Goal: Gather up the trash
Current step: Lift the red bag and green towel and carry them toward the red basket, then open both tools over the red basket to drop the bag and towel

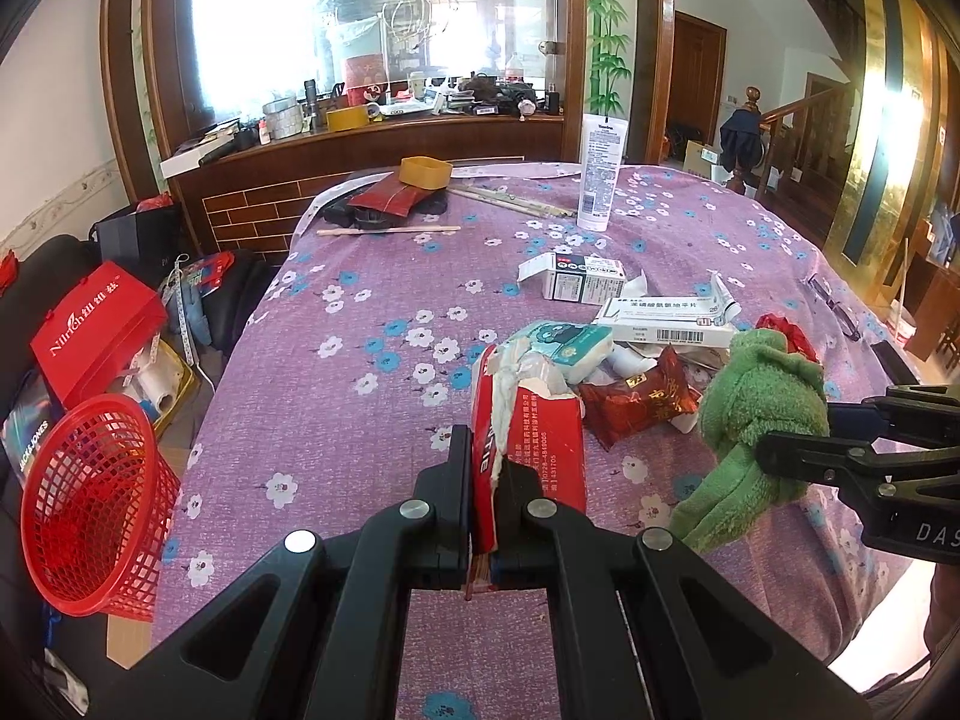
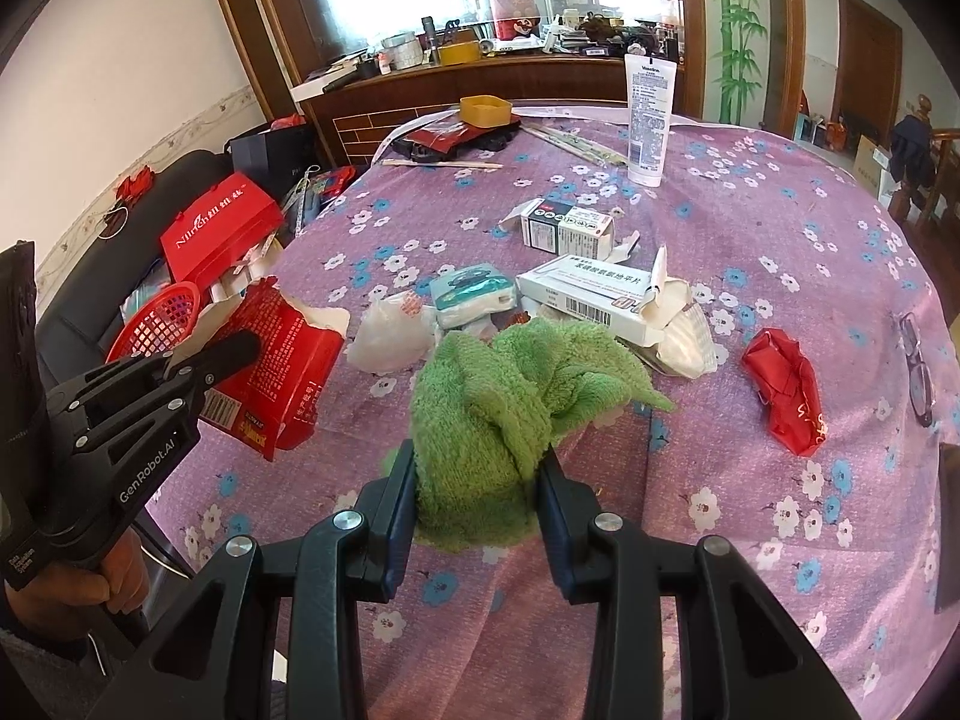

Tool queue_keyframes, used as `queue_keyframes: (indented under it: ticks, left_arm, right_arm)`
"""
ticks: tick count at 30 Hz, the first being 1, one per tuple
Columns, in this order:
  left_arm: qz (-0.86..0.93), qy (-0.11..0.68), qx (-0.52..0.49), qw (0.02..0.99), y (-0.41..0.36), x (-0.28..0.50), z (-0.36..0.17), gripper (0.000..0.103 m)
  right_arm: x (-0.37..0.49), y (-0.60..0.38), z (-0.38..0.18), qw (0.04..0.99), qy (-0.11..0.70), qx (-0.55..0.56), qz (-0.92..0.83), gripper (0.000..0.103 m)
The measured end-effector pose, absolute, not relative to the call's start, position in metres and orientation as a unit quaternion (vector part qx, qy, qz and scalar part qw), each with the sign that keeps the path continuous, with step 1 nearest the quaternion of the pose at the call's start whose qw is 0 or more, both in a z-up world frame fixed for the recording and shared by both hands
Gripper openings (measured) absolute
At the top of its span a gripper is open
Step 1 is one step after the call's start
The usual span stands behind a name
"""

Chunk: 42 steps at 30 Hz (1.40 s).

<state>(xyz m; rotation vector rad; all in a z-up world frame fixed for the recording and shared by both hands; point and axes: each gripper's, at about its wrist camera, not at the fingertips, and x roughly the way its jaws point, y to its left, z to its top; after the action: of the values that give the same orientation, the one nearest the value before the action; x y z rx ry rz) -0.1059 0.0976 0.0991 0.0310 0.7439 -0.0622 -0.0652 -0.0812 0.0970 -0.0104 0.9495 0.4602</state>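
My left gripper [image 1: 485, 468] is shut on a torn red packet [image 1: 528, 438], held above the purple flowered tablecloth [image 1: 360, 396]; both show in the right wrist view, gripper [image 2: 240, 342] and packet [image 2: 282, 372]. My right gripper [image 2: 480, 468] is shut on a green towel [image 2: 510, 396], which also shows in the left wrist view [image 1: 756, 414]. Trash lies mid-table: white medicine boxes [image 2: 594, 294], a tissue pack [image 2: 474, 294], a white bag [image 2: 390, 330], a crumpled red wrapper [image 2: 786, 390]. A red mesh basket [image 1: 90, 510] sits off the table's left edge.
A white lotion tube [image 1: 600, 174] stands at the far side, with a yellow box [image 1: 426, 171], chopsticks [image 1: 390, 231] and dark items. Glasses [image 2: 918, 366] lie at the right edge. A red gift bag [image 1: 96, 330] and clutter sit left of the table.
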Motion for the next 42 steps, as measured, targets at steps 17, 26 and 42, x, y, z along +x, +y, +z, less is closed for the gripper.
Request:
queue_keyframes:
  ticks: [17, 26, 42]
  left_arm:
    - [-0.016, 0.354, -0.005, 0.935, 0.115, -0.111, 0.109, 0.003]
    - [0.019, 0.340, -0.038, 0.940, 0.158, -0.125, 0.124, 0.003]
    - [0.156, 0.331, -0.092, 0.926, 0.306, -0.167, 0.128, 0.003]
  right_arm:
    - [-0.062, -0.066, 0.103, 0.865, 0.446, -0.020, 0.231, 0.040]
    - [-0.057, -0.036, 0.114, 0.857, 0.443, -0.036, 0.261, 0.040]
    - [-0.050, 0.116, 0.132, 0.825, 0.416, -0.095, 0.370, 0.040]
